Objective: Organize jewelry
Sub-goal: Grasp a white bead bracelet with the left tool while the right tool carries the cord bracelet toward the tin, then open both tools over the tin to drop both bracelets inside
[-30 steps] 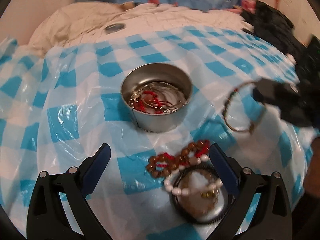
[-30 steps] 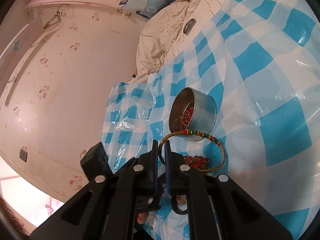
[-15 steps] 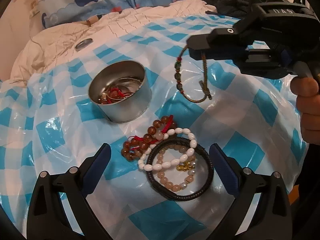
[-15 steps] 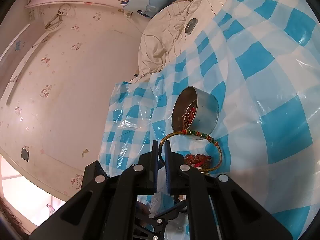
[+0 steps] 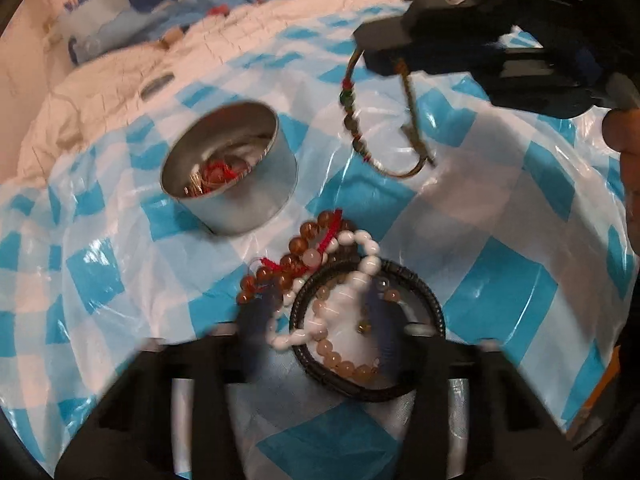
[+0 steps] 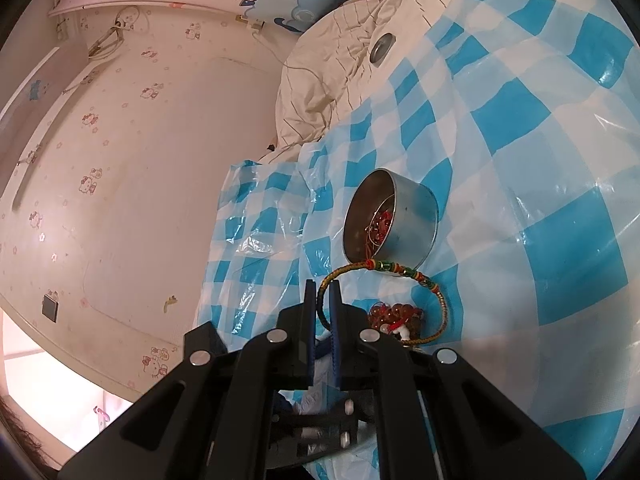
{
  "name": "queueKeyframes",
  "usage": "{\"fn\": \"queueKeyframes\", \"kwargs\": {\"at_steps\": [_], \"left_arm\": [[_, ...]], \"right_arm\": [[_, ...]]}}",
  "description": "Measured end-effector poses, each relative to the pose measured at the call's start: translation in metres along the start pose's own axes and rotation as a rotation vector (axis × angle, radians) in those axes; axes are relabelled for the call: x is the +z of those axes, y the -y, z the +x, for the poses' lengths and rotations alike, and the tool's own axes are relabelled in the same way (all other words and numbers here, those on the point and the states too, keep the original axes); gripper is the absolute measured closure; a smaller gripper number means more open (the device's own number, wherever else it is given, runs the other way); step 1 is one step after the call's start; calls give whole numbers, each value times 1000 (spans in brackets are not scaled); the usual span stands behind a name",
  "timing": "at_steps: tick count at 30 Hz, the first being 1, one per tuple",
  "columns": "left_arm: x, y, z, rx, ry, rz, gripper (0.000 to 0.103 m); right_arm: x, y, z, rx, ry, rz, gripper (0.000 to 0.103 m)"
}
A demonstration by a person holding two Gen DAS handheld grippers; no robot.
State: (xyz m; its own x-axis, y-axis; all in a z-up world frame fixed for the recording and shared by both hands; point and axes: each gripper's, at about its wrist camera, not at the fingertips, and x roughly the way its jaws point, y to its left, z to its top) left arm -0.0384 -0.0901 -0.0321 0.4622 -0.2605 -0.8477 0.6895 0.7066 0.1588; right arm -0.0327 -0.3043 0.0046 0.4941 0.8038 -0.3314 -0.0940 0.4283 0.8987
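Mid-sort: right tool (image 6: 320, 300) pinching cord bracelet (image 6: 404, 270) above tin (image 5: 230, 168); left tool (image 5: 316, 316), lower center, closing around white beads (image 5: 360, 256). Next: lift clear.

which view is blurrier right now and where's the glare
Left wrist view: blurrier, the left gripper smeared as its jaws close over the bracelet pile, the tin soft-edged. Right wrist view: sharp, the right gripper and its braided bracelet crisp. Glare: white streaks on the checked plastic sheet, fainter ones in the left wrist view; both bend at the fisheye rim.
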Motion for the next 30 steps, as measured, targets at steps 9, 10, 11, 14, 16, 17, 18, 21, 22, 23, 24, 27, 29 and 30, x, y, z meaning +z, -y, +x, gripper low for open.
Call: {"fn": "queueKeyframes", "kwargs": {"at_steps": [9, 10, 11, 14, 16, 17, 18, 21, 22, 23, 24, 27, 29, 30], "left_arm": [[2, -34, -20, -188, 67, -213, 96], [2, -37, -26, -226, 87, -233, 96], [2, -39, -28, -242, 96, -243, 96], [4, -48, -39, -299, 138, -285, 96], [7, -58, -49, -337, 180, -322, 96], [8, -61, -51, -347, 193, -332, 96], [10, -66, -55, -363, 215, -351, 96], [16, -77, -63, -385, 263, -399, 96], [19, -81, -64, -386, 277, -413, 96], [22, -83, -65, -389, 292, -429, 96], [25, -86, -65, -388, 310, -448, 96], [37, -95, -60, -385, 348, -508, 96], [42, -102, -53, -388, 360, -554, 96], [45, -105, -46, -383, 360, -579, 96]], "right_arm": [[0, 0, 1, 4, 0, -1, 95], [0, -1, 1, 4, 1, -1, 95], [0, -1, 2, 6, 2, -3, 94], [0, -3, 4, 10, 1, -8, 95], [0, -6, 5, 18, 1, -12, 95], [0, -7, 6, 21, 0, -15, 95], [0, -8, 6, 24, 1, -17, 95], [1, -9, 5, 40, 7, -13, 95], [1, -10, 5, 49, 11, -10, 95], [2, -11, 4, 54, 14, -10, 95], [3, -12, 4, 59, 17, -11, 95], [4, -15, 3, 70, 23, -14, 95], [5, -16, 2, 70, 26, -21, 95], [5, -17, 2, 71, 26, -23, 95]]}}
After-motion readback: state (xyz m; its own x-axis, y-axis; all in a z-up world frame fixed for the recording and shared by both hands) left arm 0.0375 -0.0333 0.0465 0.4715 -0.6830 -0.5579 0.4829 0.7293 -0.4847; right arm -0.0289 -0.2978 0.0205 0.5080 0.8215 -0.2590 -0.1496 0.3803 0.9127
